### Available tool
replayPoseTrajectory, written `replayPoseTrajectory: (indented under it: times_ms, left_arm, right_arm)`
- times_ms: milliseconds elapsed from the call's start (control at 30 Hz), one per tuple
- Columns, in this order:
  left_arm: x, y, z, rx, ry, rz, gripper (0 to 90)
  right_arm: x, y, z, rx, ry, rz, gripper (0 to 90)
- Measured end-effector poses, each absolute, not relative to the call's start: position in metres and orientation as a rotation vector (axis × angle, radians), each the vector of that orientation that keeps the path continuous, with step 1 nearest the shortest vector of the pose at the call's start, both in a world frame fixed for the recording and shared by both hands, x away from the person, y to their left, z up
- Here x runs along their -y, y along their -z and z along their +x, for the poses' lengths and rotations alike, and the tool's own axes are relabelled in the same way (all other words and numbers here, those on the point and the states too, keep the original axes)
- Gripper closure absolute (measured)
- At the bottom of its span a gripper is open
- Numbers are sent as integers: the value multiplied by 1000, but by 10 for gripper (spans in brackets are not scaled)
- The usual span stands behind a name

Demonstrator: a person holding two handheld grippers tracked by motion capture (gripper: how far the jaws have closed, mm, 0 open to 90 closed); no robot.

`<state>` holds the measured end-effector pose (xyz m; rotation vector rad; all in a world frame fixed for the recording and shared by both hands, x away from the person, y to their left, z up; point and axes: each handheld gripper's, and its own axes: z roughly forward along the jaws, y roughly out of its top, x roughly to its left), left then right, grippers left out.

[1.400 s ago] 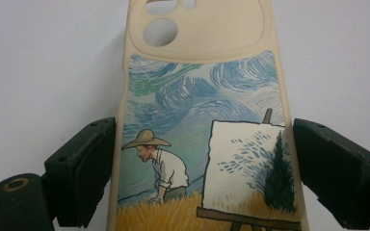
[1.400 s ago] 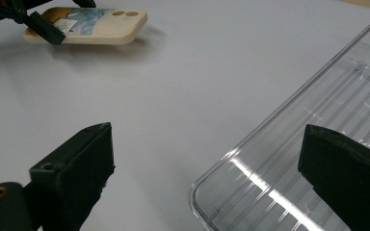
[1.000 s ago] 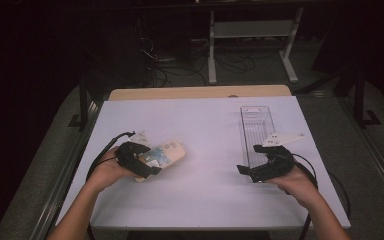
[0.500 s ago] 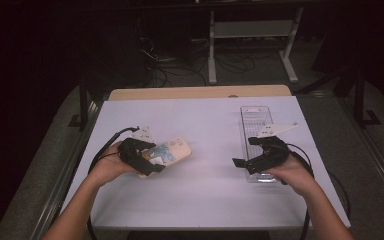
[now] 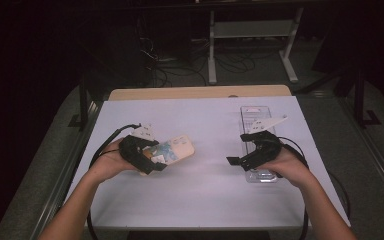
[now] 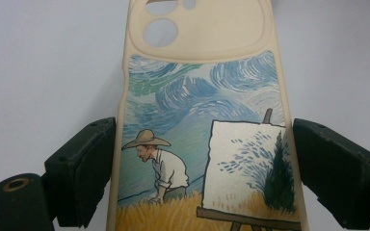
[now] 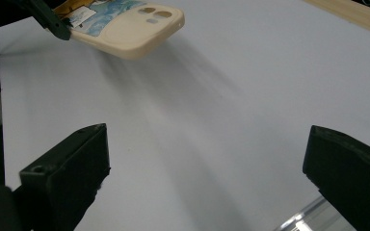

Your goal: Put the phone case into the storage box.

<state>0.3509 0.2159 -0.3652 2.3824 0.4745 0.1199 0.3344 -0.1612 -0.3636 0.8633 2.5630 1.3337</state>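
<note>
A cream phone case with a painted scene of a man in a straw hat and an easel is held just above the white table. My left gripper is shut on it. In the left gripper view both jaws press the long edges of the case, camera cut-outs pointing away. My right gripper hovers at the right with its jaws pointing left. In the right gripper view this gripper stands open over bare table, with the case farther off at the upper left.
A clear plastic tray lies lengthwise at the right of the white table cover, partly under my right hand; its edge shows by the right jaw. A wooden table edge runs along the back. Cables trail from both grippers.
My right gripper has shifted a little left toward the table's middle and slightly up. The left gripper keeps the phone case in nearly the same place.
</note>
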Motion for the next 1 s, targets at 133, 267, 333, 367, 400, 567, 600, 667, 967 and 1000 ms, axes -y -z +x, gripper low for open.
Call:
replayPoseTrajectory:
  times_ms: [133, 267, 333, 367, 400, 567, 600, 667, 967, 1000]
  left_arm:
    - [-213, 363, 351, -442, -110, 2387, 112]
    - [-210, 362, 352, -414, -92, 2386, 112]
    - [-209, 361, 353, -387, -83, 2380, 112]
    - [-208, 361, 353, -383, -75, 2381, 112]
    - [-208, 360, 354, -373, -70, 2381, 112]
    - [-204, 358, 356, -334, -66, 2391, 112]
    - [-203, 358, 356, -334, -60, 2387, 112]
    - [-201, 356, 356, -313, -56, 2395, 112]
    - [-189, 351, 360, -234, -43, 2423, 112]
    - [-188, 351, 360, -227, -43, 2426, 112]
  right_arm:
    - [157, 359, 339, -2575, -1338, 825, 19]
    - [153, 354, 344, -2599, -1330, 789, 19]
    - [149, 352, 347, -2616, -1332, 773, 20]
    - [147, 351, 348, -2625, -1332, 760, 19]
    - [146, 350, 349, -2635, -1330, 744, 20]
    - [139, 346, 355, -2672, -1347, 701, 16]
    - [138, 346, 356, -2680, -1356, 684, 12]
    - [136, 345, 358, -2702, -1367, 665, 7]
    - [126, 345, 366, -2769, -1363, 583, 0]
    - [125, 346, 367, -2771, -1353, 575, 0]
